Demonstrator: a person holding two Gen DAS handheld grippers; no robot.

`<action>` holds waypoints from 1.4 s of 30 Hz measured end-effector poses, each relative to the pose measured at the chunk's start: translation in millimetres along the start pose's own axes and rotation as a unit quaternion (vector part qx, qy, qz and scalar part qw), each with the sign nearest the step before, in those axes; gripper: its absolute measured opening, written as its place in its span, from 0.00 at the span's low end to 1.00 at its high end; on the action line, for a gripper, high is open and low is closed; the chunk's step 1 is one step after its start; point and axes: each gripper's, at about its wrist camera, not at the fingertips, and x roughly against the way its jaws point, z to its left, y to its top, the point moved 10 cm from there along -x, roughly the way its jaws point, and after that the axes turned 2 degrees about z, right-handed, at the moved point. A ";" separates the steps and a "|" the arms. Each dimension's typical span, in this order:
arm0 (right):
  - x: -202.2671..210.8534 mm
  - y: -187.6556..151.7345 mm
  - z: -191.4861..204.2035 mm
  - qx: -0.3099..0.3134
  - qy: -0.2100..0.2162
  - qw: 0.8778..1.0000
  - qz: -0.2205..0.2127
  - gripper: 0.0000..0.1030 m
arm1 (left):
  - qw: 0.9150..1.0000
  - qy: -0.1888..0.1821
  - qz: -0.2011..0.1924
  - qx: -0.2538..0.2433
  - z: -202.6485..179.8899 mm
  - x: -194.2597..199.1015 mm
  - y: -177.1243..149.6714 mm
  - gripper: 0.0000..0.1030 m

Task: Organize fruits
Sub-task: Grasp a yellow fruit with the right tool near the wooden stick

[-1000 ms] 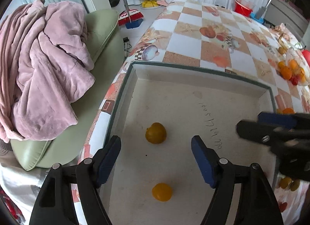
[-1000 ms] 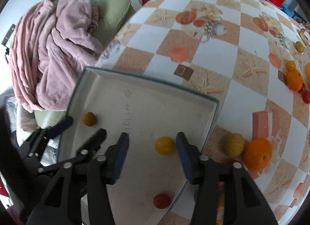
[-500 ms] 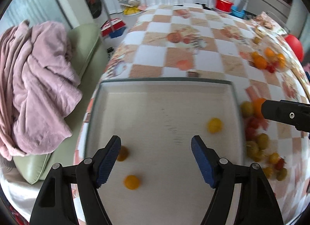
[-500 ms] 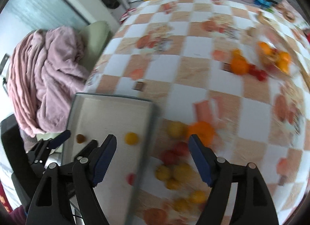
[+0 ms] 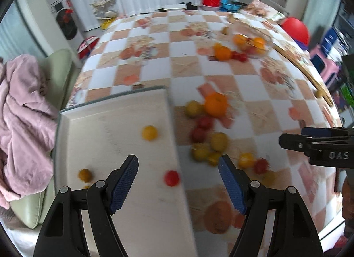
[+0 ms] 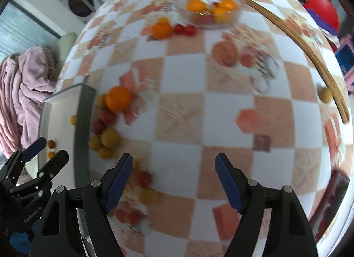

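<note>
A white tray (image 5: 93, 124) sits at the table's left edge and holds a yellow fruit (image 5: 149, 132), a red one (image 5: 171, 177) and a small orange one (image 5: 85, 174). Beside its right wall lies a cluster of loose fruits led by a big orange (image 5: 215, 104), also in the right wrist view (image 6: 117, 98). My left gripper (image 5: 178, 181) is open and empty above the tray's right wall. My right gripper (image 6: 174, 181) is open and empty over the tablecloth, right of the cluster (image 6: 106, 139). The right gripper's side also shows in the left view, at the right edge.
A clear bowl (image 6: 209, 12) with oranges stands at the far side, with another orange (image 6: 162, 29) and red tomatoes beside it. A wooden hoop (image 6: 309, 58) lies along the right. A green chair with a pink blanket (image 5: 20, 119) stands left of the table.
Both grippers have swung right and pulled back from the tray. The right gripper left the tray and now hangs over the cloth; the views are motion-blurred.
</note>
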 end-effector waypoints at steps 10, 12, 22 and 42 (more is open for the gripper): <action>5.6 -8.2 -46.7 -0.012 -0.034 0.999 -0.004 0.77 | 0.999 -0.015 0.034 -0.016 -44.6 -20.5 -24.4 0.73; 8.0 -4.7 -62.7 -0.026 -0.045 0.999 -0.010 0.77 | 0.999 -0.014 0.039 -0.014 -49.3 -24.8 -28.8 0.73; 25.5 21.1 -165.2 -0.124 -0.117 0.984 -0.060 0.77 | 0.998 0.003 0.057 0.001 -58.8 -46.9 -39.0 0.73; 19.6 77.8 -208.9 -0.085 -0.129 0.984 -0.086 0.27 | 0.996 0.001 0.056 0.074 -63.7 -56.3 -42.4 0.68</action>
